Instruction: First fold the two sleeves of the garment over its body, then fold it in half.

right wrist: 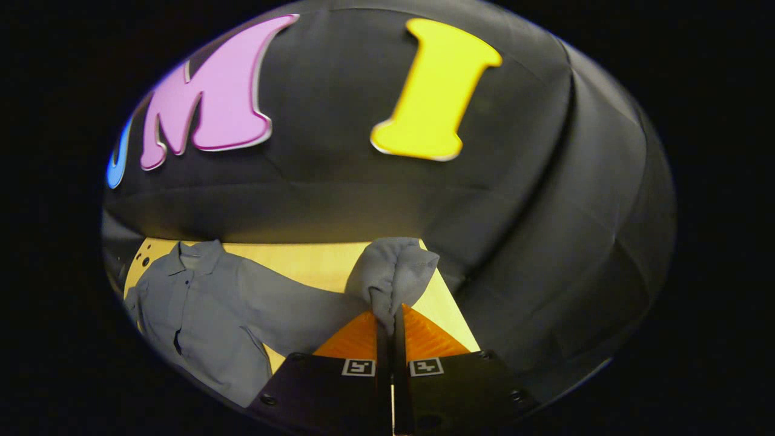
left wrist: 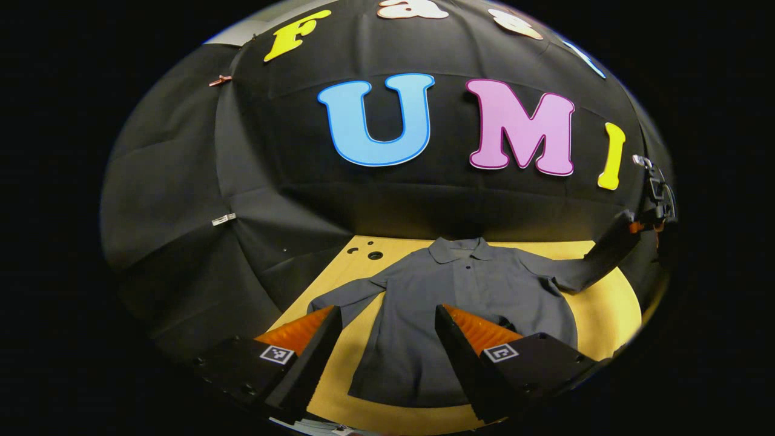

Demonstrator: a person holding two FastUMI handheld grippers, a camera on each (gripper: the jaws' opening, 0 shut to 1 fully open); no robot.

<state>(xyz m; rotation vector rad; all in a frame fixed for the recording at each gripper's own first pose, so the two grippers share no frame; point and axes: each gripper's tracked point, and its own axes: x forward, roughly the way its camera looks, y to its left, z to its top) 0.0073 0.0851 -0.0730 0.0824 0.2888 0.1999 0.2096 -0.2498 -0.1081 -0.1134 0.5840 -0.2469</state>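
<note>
Grey shirt (left wrist: 460,303) flat on table (left wrist: 605,309), left gripper (left wrist: 387,321) fingers spread above it, right gripper (right wrist: 387,318) fingers clamping sleeve cuff (right wrist: 393,272)

Bare tabletop (left wrist: 611,303) lies open on both sides of the shirt (left wrist: 460,303) — only the booth wall (left wrist: 272,200) closes in behind.

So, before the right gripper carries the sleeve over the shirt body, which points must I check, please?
1. Right gripper shut on the right sleeve: ok, cuff bunched between its fingers.
2. Sleeve lifted off the table: ok, in the left gripper view it rises toward the right gripper.
3. Left gripper open and free: ok, it holds nothing.
4. Shirt flat, collar toward the wall: ok.
5. Left sleeve spread out, not yet folded: ok.
6. Grip depth enough to hold through the swing: cannot tell.
</note>
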